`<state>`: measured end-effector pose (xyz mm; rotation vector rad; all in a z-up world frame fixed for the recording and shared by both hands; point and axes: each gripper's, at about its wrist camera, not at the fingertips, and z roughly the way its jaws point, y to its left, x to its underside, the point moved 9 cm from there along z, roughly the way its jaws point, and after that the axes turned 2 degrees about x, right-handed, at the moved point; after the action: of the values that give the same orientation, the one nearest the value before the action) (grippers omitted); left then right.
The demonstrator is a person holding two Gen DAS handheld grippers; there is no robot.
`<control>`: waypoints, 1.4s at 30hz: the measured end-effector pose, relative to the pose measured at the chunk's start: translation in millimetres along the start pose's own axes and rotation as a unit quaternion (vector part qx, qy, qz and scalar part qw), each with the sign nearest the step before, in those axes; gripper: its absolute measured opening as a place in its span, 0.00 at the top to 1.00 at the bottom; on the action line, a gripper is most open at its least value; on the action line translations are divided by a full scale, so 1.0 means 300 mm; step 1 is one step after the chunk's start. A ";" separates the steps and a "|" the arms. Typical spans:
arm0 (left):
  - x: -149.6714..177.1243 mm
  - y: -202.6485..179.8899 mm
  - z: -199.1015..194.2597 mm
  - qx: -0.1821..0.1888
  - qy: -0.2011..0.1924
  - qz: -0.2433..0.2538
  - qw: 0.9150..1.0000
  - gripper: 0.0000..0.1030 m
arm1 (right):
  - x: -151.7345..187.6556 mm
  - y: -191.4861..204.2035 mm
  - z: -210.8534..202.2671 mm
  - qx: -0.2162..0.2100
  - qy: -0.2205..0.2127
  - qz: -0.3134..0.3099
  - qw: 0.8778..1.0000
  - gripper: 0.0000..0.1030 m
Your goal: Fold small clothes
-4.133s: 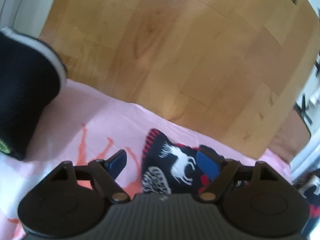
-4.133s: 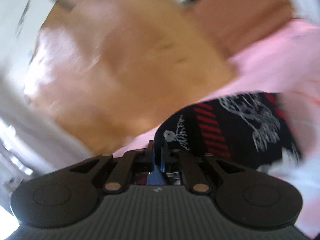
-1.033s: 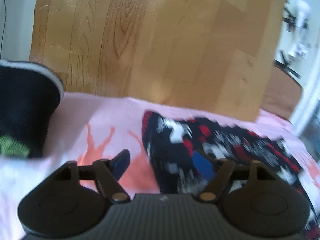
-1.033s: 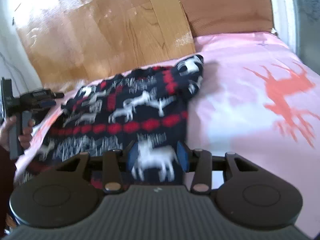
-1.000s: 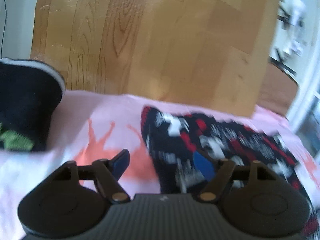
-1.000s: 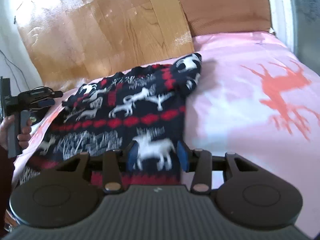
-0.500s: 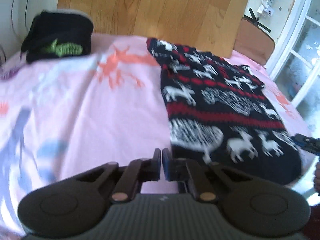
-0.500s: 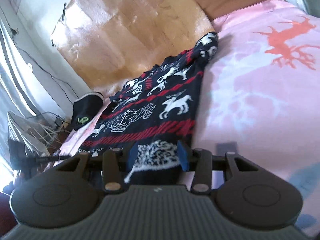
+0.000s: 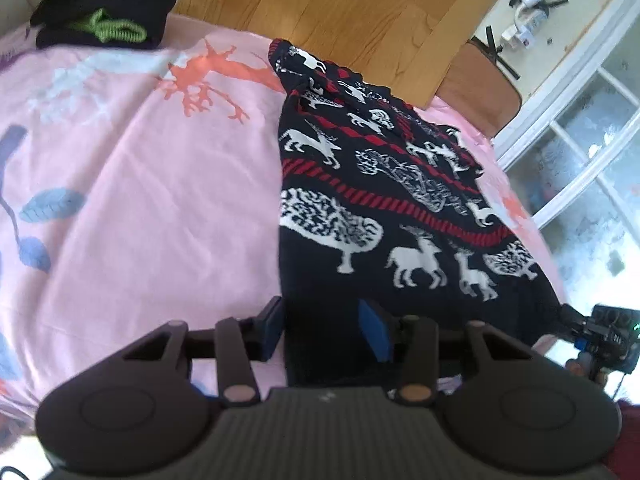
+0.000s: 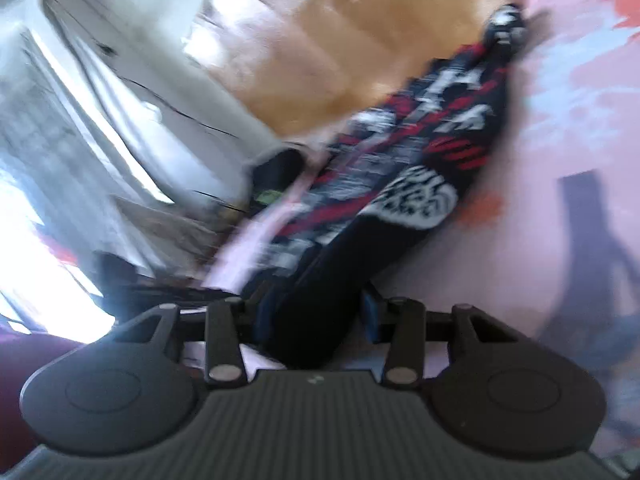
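A navy knit sweater with white reindeer and red stripes lies flat on the pink bedsheet, its hem nearest me. My left gripper is open, its blue pads either side of the hem's left corner. In the blurred right wrist view the sweater runs away from my right gripper, which is open with the dark hem between its pads. The right gripper also shows in the left wrist view at the hem's right corner.
A folded black garment with green lettering sits at the far left by the wooden headboard. A brown chair back and a window are to the right. Pink sheet lies left of the sweater.
My left gripper was shut half a second ago and is now open around the hem corner. The right gripper has swung, its view tilted and blurred. Both moved from the sweater's top to its hem.
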<state>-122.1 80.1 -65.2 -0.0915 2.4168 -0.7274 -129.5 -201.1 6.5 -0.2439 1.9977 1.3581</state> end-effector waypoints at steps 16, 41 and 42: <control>-0.004 -0.003 0.011 0.034 0.010 -0.045 0.998 0.90 | 0.032 -0.085 -0.027 0.063 0.033 0.031 0.997 0.86; -0.530 0.047 0.249 -0.028 -0.084 -0.078 0.993 0.46 | -0.502 -0.313 -0.042 0.276 -0.159 0.015 0.948 0.41; -0.510 0.040 0.252 -0.019 -0.076 -0.077 0.994 0.41 | -0.484 -0.314 -0.045 0.278 -0.152 0.019 0.948 0.41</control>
<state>46.9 89.3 -40.1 -0.3398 2.2960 -0.7151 19.8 -285.9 31.9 0.2516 2.0268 0.7461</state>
